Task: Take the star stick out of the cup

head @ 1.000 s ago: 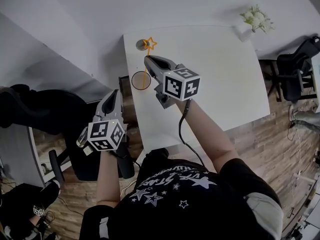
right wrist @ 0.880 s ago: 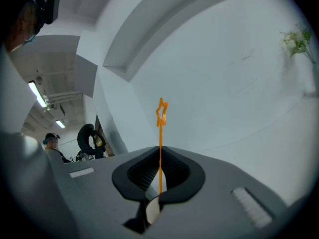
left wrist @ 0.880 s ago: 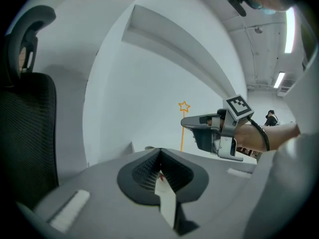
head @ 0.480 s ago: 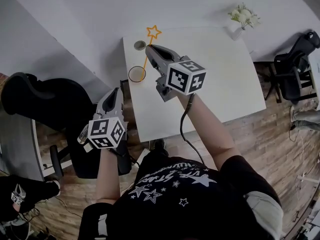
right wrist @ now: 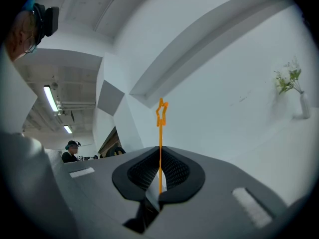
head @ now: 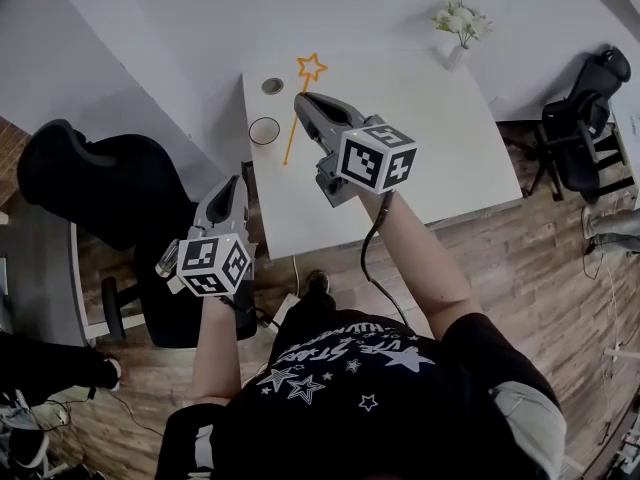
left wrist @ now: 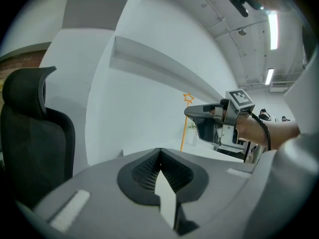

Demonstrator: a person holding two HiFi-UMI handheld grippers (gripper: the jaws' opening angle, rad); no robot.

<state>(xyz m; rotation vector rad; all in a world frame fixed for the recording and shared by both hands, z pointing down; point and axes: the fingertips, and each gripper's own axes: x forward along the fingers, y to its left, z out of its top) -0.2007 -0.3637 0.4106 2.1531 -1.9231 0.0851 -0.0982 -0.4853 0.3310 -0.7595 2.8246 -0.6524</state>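
Since a second ago the star stick (head: 291,140) has been rising out of the cup (head: 264,131). The right gripper (head: 302,101) is clamping it above the desk (head: 440,138), seemingly clear. The left gripper (head: 232,184) is hanging closed, empty.

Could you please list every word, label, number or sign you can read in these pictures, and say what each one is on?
Nothing here reads as text.
Black shirt: white lettering among printed stars, too blurred to read.
Right marker cube and left marker cube: black-and-white square patterns, no letters or numbers.
Star stick and cup: no print visible.
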